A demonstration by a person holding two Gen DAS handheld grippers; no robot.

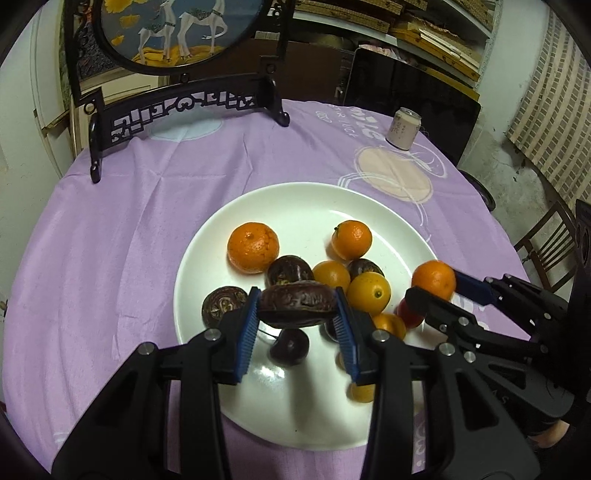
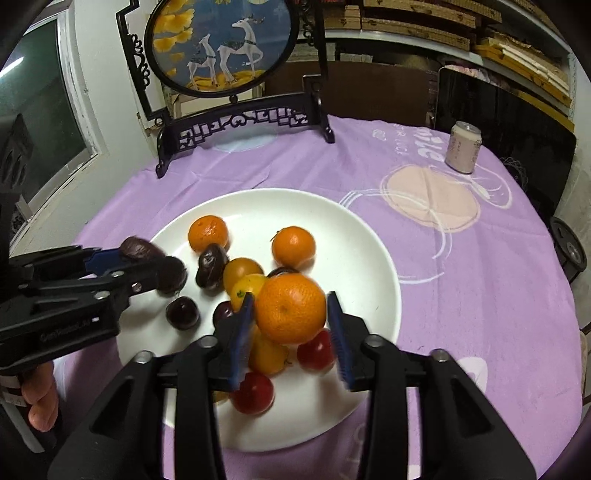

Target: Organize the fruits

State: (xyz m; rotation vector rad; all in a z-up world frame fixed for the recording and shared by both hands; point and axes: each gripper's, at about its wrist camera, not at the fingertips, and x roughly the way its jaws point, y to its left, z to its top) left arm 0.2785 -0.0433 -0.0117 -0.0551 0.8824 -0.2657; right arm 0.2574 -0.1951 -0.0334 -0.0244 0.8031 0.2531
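A white plate on the purple tablecloth holds tangerines, small yellow-orange fruits, dark wrinkled passion fruits and red fruits. My left gripper is shut on a dark passion fruit above the plate's near side; it also shows in the right wrist view. My right gripper is shut on a tangerine above the plate's right part; in the left wrist view this tangerine sits over the plate's right rim. Two tangerines lie at the plate's far side.
A black carved stand with a round deer painting stands at the table's back left. A pale drink can stands at the back right. A dark screen and a chair are beyond the table's edge.
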